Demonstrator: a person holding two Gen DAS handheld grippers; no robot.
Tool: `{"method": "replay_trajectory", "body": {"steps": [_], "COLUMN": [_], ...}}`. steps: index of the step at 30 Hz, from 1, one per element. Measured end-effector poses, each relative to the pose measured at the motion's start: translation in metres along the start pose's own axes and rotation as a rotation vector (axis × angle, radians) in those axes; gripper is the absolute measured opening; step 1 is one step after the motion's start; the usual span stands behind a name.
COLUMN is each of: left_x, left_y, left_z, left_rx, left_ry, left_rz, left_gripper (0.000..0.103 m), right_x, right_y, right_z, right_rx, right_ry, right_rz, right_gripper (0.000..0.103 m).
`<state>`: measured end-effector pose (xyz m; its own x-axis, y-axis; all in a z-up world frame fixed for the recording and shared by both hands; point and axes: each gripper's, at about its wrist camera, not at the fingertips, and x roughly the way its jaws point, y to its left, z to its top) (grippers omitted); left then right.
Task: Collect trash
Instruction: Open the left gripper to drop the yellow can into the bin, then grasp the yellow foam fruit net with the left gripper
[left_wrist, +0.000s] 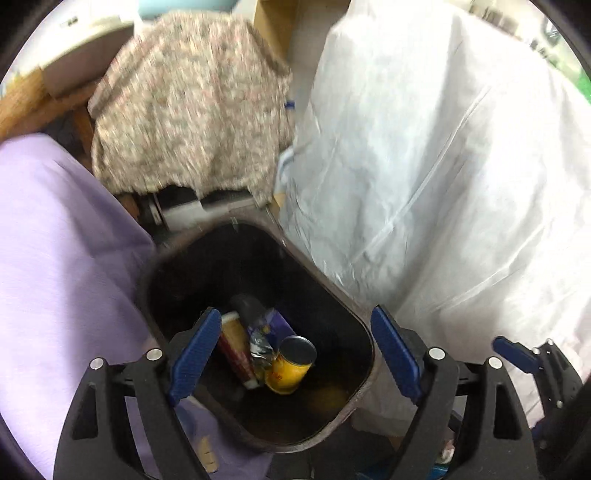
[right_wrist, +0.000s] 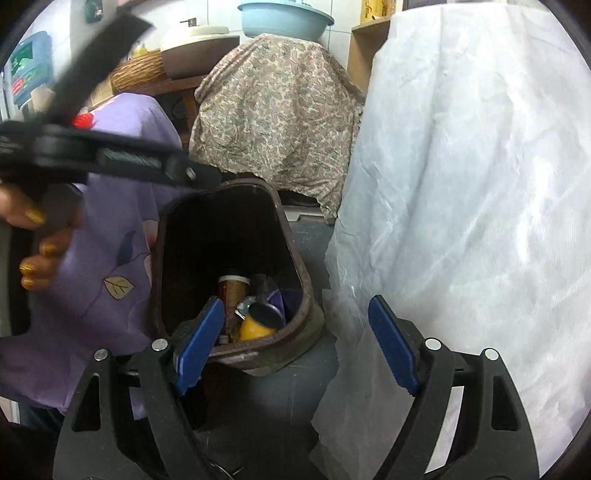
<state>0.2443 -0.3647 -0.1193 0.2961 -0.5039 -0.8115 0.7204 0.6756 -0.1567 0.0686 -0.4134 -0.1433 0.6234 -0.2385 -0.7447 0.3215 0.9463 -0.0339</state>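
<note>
A dark brown trash bin (left_wrist: 364, 332) stands open on the floor; it also shows in the right wrist view (right_wrist: 295, 258). Inside lie a yellow can (left_wrist: 290, 369), a red and cream cup (left_wrist: 234, 345) and a purple wrapper (left_wrist: 275, 321); the can (right_wrist: 255, 325) and cup (right_wrist: 231, 291) show in the right wrist view too. My left gripper (left_wrist: 295, 354) is open and empty right above the bin. My right gripper (right_wrist: 295, 347) is open and empty over the bin's near rim. The left gripper's body crosses the right view's upper left.
A purple cloth (left_wrist: 55, 258) covers something left of the bin. A white plastic sheet (left_wrist: 443, 166) drapes a tall object on the right. A patterned cloth (left_wrist: 192, 110) covers an object behind. Shelves with a blue basin (right_wrist: 284, 18) stand at the back.
</note>
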Motion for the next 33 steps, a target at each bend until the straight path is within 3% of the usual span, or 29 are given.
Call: {"method": "replay_trajectory", "body": {"steps": [7, 11, 14, 18, 26, 29, 33], "left_x": [-0.083, -0.118, -0.146, -0.176, -0.212, -0.216, -0.208], "left_y": [0.015, 0.040, 0.067, 0.107, 0.212, 0.241, 0.271], "left_z": [-0.013, -0.033, -0.052, -0.078, -0.126, -0.128, -0.119], "left_rx": [0.039, 0.005, -0.030, -0.090, -0.272, -0.325, -0.377], "left_ry": [-0.187, -0.246, -0.283, -0.305, -0.287, -0.274, -0.250], "left_rz": [0.076, 0.114, 0.186, 0.285, 0.552, 0.597, 0.577], "left_gripper": [0.091, 0.095, 0.096, 0.098, 0.097, 0.094, 0.087], "right_x": [-0.005, -0.006, -0.002, -0.004, -0.012, -0.021, -0.032], "right_y": [0.025, 0.049, 0.071, 0.110, 0.177, 0.195, 0.214], "right_z": [0.020, 0.037, 0.050, 0.061, 0.076, 0.078, 0.079], "right_rx": [-0.003, -0.003, -0.008, -0.073, -0.184, -0.220, -0.260], "right_ry": [-0.067, -0.086, -0.080, -0.095, -0.110, -0.122, -0.137], "right_rz": [0.093, 0.181, 0.267, 0.340, 0.445, 0.464, 0.476], "right_gripper": [0.080, 0.082, 0.085, 0.085, 0.085, 0.085, 0.085]}}
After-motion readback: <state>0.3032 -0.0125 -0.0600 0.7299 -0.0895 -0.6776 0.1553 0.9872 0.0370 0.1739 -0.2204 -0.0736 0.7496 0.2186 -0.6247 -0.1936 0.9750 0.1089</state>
